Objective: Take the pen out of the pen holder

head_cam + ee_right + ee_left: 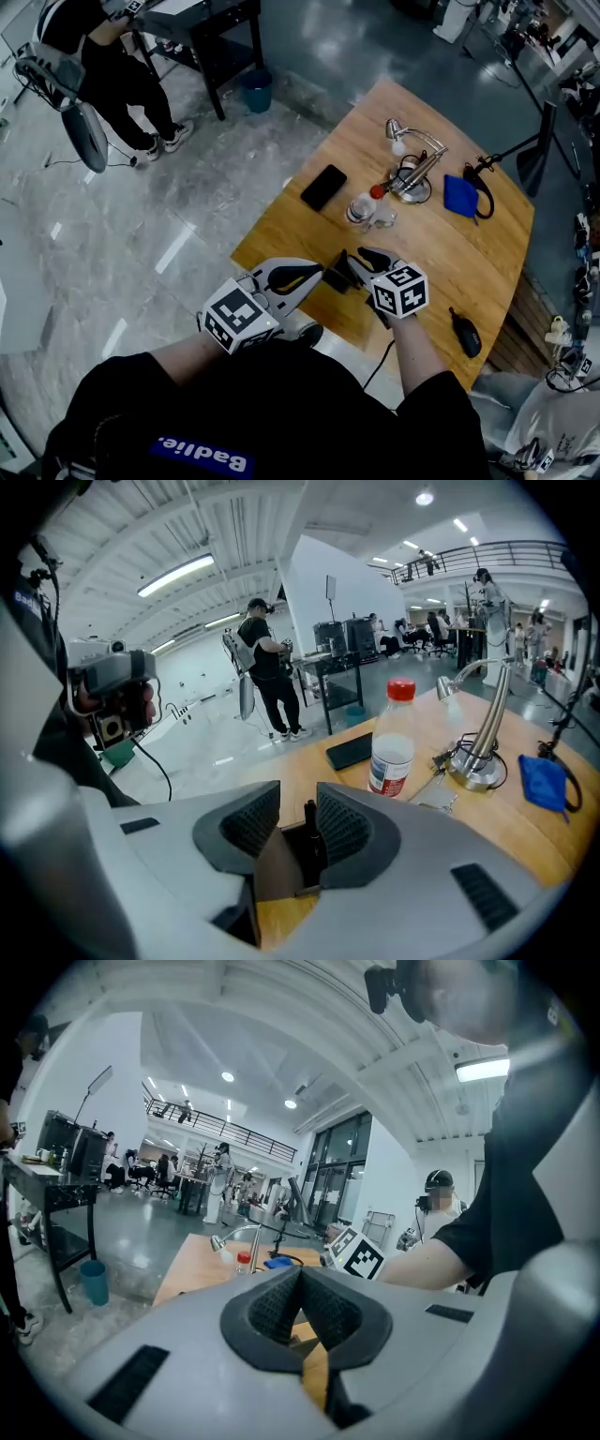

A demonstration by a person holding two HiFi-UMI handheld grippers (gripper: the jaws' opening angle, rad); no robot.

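Pen (310, 825) is standing in the pen holder (286, 866), between the opening claws of the right gripper (297, 787), nearer the three o'clock pad. I'm thinking: centering, squeezing softly, lifting straight up. Left gripper (300, 1274) is sitting with claws together.

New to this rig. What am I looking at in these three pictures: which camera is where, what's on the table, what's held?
No robot: a person holds a two-jaw gripper in each hand. One picture comes from a head camera looking down; the other two come from cameras on the grippers, looking along their jaws. On the wooden table are a phone, a bottle, a desk lamp, a blue cloth and a pen holder. The left gripper is shut and empty. The right gripper has its jaws opening, with the pen between them, standing in the holder, not gripped.
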